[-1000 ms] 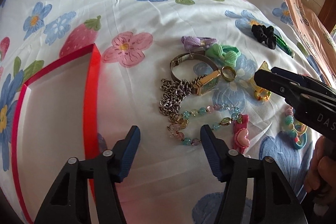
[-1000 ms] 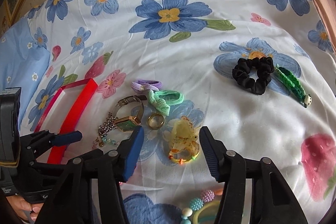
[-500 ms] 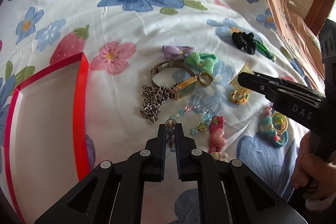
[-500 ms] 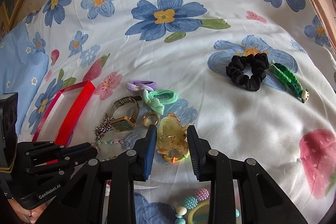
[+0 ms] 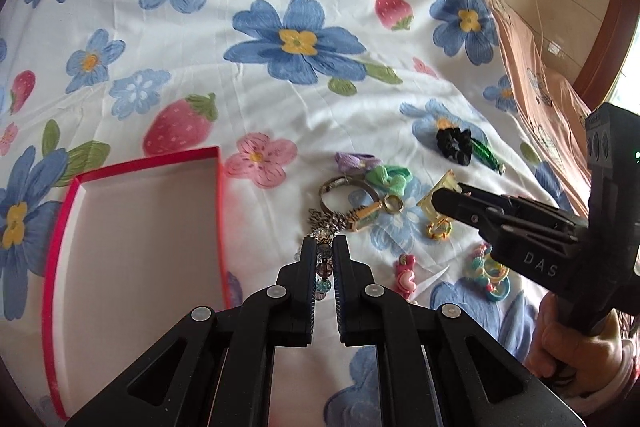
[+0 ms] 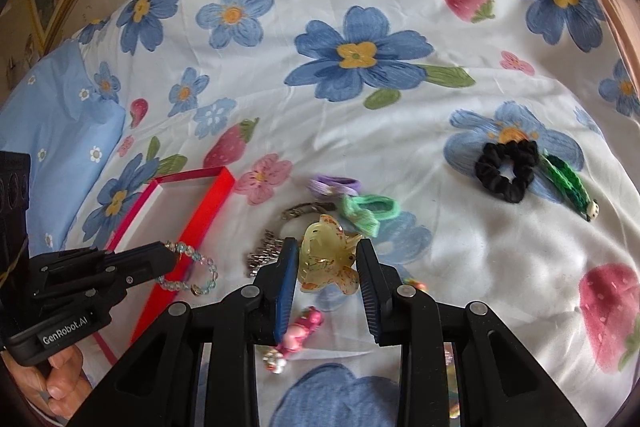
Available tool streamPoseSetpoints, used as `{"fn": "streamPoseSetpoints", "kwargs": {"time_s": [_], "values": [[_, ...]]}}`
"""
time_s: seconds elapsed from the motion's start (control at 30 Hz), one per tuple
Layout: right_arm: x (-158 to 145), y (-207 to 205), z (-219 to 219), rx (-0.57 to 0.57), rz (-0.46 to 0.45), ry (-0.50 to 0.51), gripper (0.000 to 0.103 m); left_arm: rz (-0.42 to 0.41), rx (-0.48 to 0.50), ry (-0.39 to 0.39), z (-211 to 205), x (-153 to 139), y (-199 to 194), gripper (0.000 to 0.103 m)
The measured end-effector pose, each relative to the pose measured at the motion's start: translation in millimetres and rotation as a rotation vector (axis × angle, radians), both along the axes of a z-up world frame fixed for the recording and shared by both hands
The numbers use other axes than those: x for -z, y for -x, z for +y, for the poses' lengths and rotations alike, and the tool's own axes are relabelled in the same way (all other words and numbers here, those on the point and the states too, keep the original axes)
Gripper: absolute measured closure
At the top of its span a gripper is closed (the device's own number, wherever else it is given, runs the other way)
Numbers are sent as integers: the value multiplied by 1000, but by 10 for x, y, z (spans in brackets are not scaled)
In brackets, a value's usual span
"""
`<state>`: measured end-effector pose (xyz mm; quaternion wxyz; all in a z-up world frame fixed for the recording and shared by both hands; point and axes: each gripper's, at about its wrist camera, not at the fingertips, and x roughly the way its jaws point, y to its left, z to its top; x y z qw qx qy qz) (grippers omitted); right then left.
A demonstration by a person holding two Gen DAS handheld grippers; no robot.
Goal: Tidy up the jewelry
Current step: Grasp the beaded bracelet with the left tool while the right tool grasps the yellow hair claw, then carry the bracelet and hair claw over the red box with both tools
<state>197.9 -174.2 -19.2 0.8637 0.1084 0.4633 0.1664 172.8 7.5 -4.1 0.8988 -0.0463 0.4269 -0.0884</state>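
Note:
My left gripper (image 5: 324,243) is shut on a pastel beaded bracelet (image 5: 323,259), which hangs off the bedsheet; the right wrist view shows that bracelet (image 6: 192,269) dangling from the left gripper (image 6: 170,255) over the near rim of the red box (image 6: 192,227). My right gripper (image 6: 327,247) is shut on a translucent yellow claw hair clip (image 6: 326,259), raised above the sheet. In the left wrist view the right gripper (image 5: 440,201) holds the clip (image 5: 444,187) right of the jewelry pile. The red box (image 5: 218,207) lies open with a white inside.
On the flowered sheet lie a watch with a chain (image 5: 348,215), a gold ring (image 5: 394,203), a green hair tie (image 6: 368,209), a purple one (image 6: 334,185), a black scrunchie (image 6: 506,171), a green clip (image 6: 568,187), a pink heart clip (image 5: 404,275) and a bright bead toy (image 5: 490,271).
Both grippers closed, the left on the bracelet, the right on the yellow clip. Both then rose, lifting their items off the sheet; the left one moved toward the red box.

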Motion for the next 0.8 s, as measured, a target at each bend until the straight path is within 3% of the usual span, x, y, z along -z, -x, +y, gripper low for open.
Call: {"fn": "streamPoseSetpoints", "kwargs": {"time_s": [0.4, 0.8], "values": [[-93, -52, 679, -126, -8, -42, 73, -40, -121, 23, 580, -261, 283, 96], [-99, -239, 1398, -249, -9, -77, 73, -21, -255, 35, 1165, -269, 294, 96]]}}
